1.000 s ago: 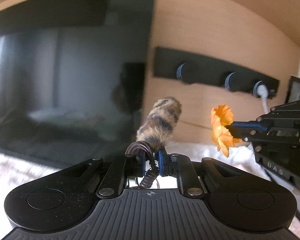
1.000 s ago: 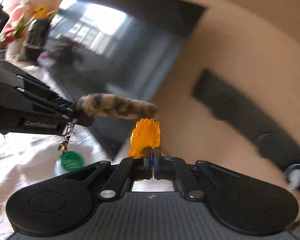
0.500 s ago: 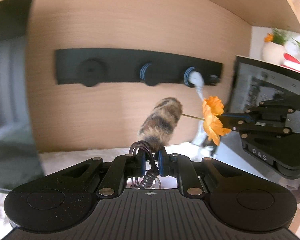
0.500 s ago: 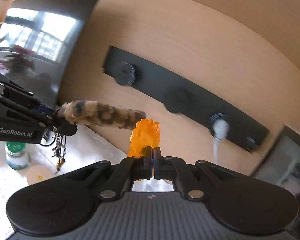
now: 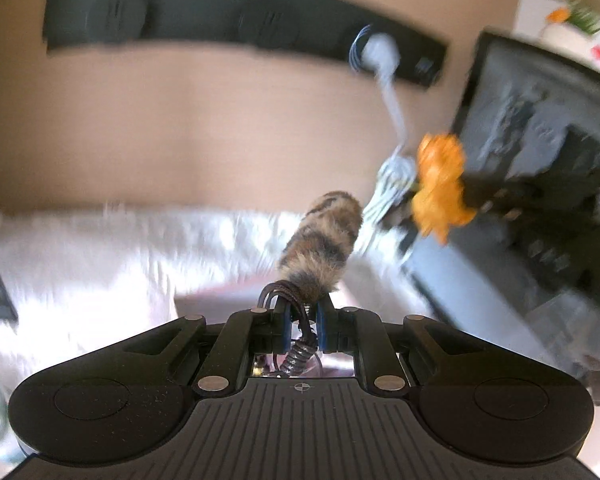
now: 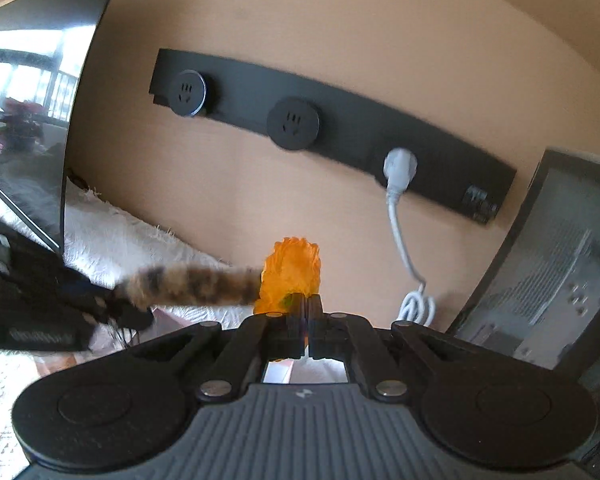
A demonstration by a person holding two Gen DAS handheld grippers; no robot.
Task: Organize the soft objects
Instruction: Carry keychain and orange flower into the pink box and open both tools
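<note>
My left gripper [image 5: 300,320] is shut on the brown leather loop of a furry brown-and-tan tail keychain [image 5: 320,252], which sticks forward from the fingertips. It also shows in the right wrist view [image 6: 192,286], held level by the left gripper [image 6: 120,308]. My right gripper [image 6: 304,312] is shut on the stem of an orange fabric flower [image 6: 292,272], its head just past the fingertips and touching the tail's tip. In the blurred left wrist view the flower [image 5: 440,188] is to the upper right of the tail, with the right gripper [image 5: 484,196] behind it.
A wooden back wall carries a black socket strip [image 6: 340,120] with a white plug and coiled cable [image 6: 400,216]. A dark screen [image 6: 32,120] stands on the left, a grey framed panel [image 6: 548,280] on the right. A white fluffy cloth [image 6: 112,240] covers the surface below.
Both grippers have swung right and tilted down with their objects. The screen has slid out to the left, the grey panel and cloth have come into view, and the left view is now motion-blurred.
</note>
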